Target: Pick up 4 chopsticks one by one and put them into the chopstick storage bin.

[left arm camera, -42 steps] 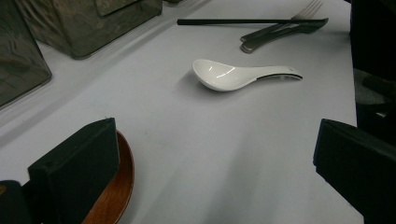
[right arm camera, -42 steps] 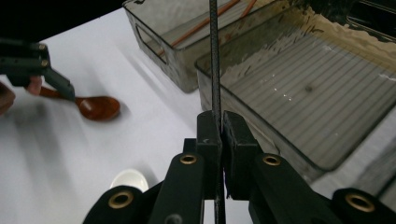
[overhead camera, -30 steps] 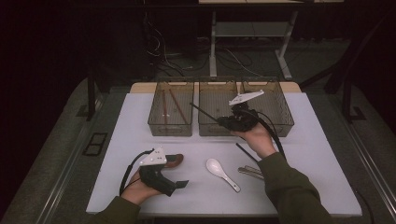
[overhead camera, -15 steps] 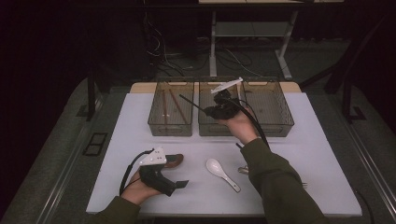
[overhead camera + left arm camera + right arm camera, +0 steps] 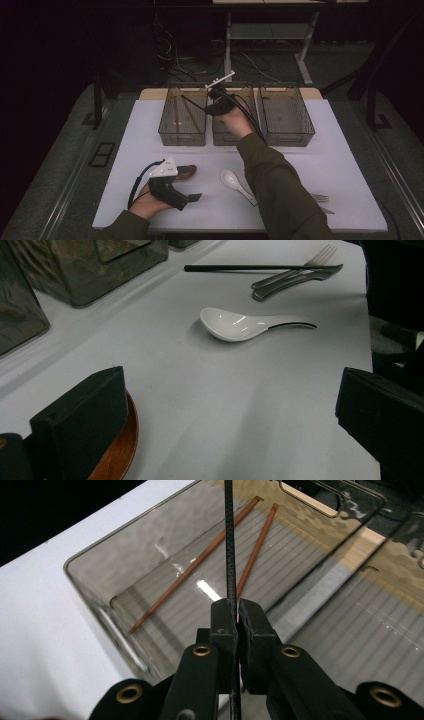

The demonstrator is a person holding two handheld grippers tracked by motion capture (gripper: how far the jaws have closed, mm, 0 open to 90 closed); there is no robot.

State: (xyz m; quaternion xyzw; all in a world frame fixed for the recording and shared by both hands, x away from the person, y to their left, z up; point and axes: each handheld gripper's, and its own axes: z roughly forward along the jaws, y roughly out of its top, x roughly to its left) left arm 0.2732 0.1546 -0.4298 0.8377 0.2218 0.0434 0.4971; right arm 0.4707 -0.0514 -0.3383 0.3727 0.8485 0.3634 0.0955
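The jaws of the right gripper [image 5: 235,622] are clamped together on a black chopstick [image 5: 230,540], which runs up from between them and hangs over the left bin [image 5: 182,116]; the jaws of the left gripper [image 5: 192,197] stand wide apart, holding nothing, low over the white table [image 5: 340,155] beside a brown wooden dish [image 5: 185,171].

The step in hand looks like sorting cutlery into bins: the black chopstick is being carried to the bin that already holds two reddish-brown chopsticks [image 5: 200,560]. The next move, as I judge it, calls for lowering the stick until it lies within the bin walls, roughly in line with the two inside, and only then letting the jaws part, so it does not tip over the rim.

Counted from largest to smallest: one table; three clear bins in a row, the left one, a middle bin [image 5: 227,137] behind the right hand [image 5: 235,120], and a right bin [image 5: 286,115]; one white ceramic spoon [image 5: 240,325]; at least one metal fork [image 5: 300,275] with another metal piece against it that I cannot identify; a second black chopstick [image 5: 245,268] lying by them
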